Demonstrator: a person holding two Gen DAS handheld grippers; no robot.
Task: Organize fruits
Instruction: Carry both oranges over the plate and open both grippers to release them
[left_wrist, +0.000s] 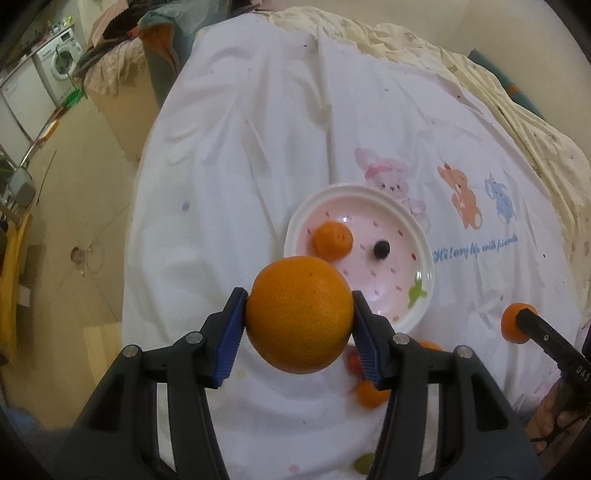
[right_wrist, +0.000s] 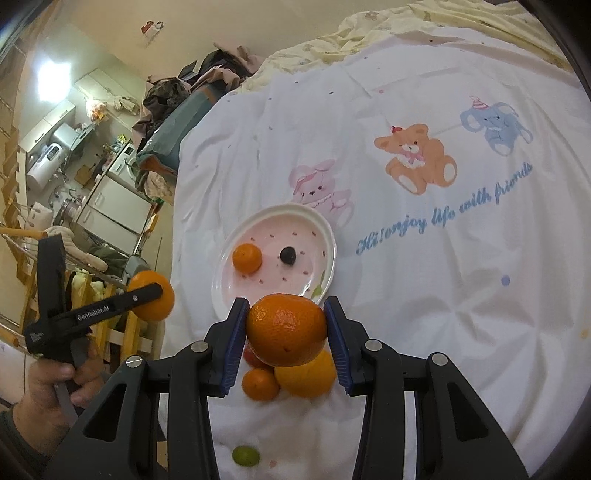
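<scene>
My left gripper (left_wrist: 299, 314) is shut on a large orange (left_wrist: 299, 314) and holds it above the bed, just short of the pink-and-white plate (left_wrist: 406, 317). It also shows in the right wrist view (right_wrist: 149, 295). My right gripper (right_wrist: 286, 328) is shut on another orange (right_wrist: 286, 328), held above a pile of fruit near the plate (right_wrist: 325, 229). The plate holds a small tangerine (right_wrist: 247, 257) and a dark grape (right_wrist: 287, 255). Under the right gripper lie a yellow-orange fruit (right_wrist: 306, 376), a small tangerine (right_wrist: 259, 384) and a partly hidden red fruit (right_wrist: 251, 356).
A green grape (right_wrist: 245, 455) lies on the white cartoon-print bedsheet (right_wrist: 443, 295) near the front. The bed's left edge drops to the floor (left_wrist: 74, 221). Clothes and bags (right_wrist: 177, 110) pile at the bed's far left. A wooden rack (right_wrist: 122, 332) stands beside the bed.
</scene>
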